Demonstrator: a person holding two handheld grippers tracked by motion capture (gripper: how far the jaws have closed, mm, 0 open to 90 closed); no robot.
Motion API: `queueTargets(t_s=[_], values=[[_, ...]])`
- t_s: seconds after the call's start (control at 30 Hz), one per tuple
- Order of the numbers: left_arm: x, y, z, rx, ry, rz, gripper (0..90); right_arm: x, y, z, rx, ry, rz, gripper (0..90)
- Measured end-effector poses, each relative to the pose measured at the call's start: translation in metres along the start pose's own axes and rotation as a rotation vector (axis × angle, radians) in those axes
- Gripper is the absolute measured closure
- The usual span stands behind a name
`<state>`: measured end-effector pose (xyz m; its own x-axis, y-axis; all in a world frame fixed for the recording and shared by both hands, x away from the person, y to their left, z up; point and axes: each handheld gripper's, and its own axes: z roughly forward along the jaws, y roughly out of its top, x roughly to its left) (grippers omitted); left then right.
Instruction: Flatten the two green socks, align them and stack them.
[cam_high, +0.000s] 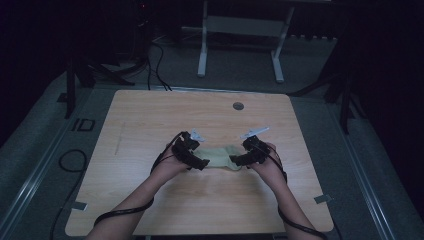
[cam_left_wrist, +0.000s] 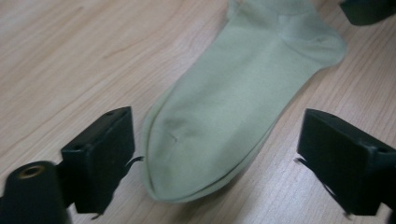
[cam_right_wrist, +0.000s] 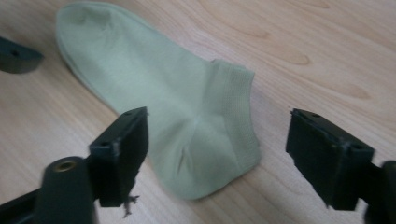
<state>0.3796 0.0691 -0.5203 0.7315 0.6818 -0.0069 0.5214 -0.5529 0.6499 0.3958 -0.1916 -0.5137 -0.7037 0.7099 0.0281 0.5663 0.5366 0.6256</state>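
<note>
A pale green sock (cam_high: 218, 156) lay flat on the wooden worktop (cam_high: 150, 115), stretched between the two grippers near the worktop's middle. The left gripper (cam_high: 199, 163) sat at the sock's toe end and the right gripper (cam_high: 234, 159) at its heel and cuff end, each held in a hand coming in from the near edge.

In the left gripper view the fingers (cam_left_wrist: 100, 156) stood wide apart, released, with the rounded toe (cam_left_wrist: 196, 154) lying on the wood between them and touched by neither pad. A dark corner of the other gripper (cam_left_wrist: 369, 10) showed at the top right, beside the heel.

In the right gripper view the fingers (cam_right_wrist: 122, 151) were likewise spread and released, the ribbed cuff (cam_right_wrist: 231, 116) and heel resting on the worktop between them. The left-hand finger in that view overlapped the sock's edge; whether it touched could not be told. The sock ran away toward the far corner, where a jaw of the left gripper (cam_right_wrist: 16, 55) lay beside the toe.
</note>
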Motion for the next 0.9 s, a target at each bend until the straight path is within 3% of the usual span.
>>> queueTargets(t_s=[0.07, 0.17, 0.4, 0.63, 0.9], values=[[0.001, -0.002, -0.001, -0.012, 0.006, -0.003, 6.6, -0.002, -0.003, 0.000, -0.009, 0.000, 0.002, 16.2], [0.004, -0.008, -0.005, -0.033, 0.014, -0.010, 4.7, -0.002, -0.010, 0.000, -0.017, -0.042, -0.028, 14.1], [0.012, -0.031, -0.015, -0.082, 0.004, -0.040, 2.9, -0.009, -0.022, -0.006, -0.033, -0.042, -0.003, 13.3], [0.017, -0.056, -0.024, -0.070, 0.022, -0.029, 2.9, -0.019, -0.040, -0.018, -0.049, -0.065, 0.025, 13.1], [0.026, -0.086, -0.037, -0.082, 0.041, -0.088, 2.9, -0.029, -0.060, -0.029, -0.089, -0.102, 0.053, 12.6]])
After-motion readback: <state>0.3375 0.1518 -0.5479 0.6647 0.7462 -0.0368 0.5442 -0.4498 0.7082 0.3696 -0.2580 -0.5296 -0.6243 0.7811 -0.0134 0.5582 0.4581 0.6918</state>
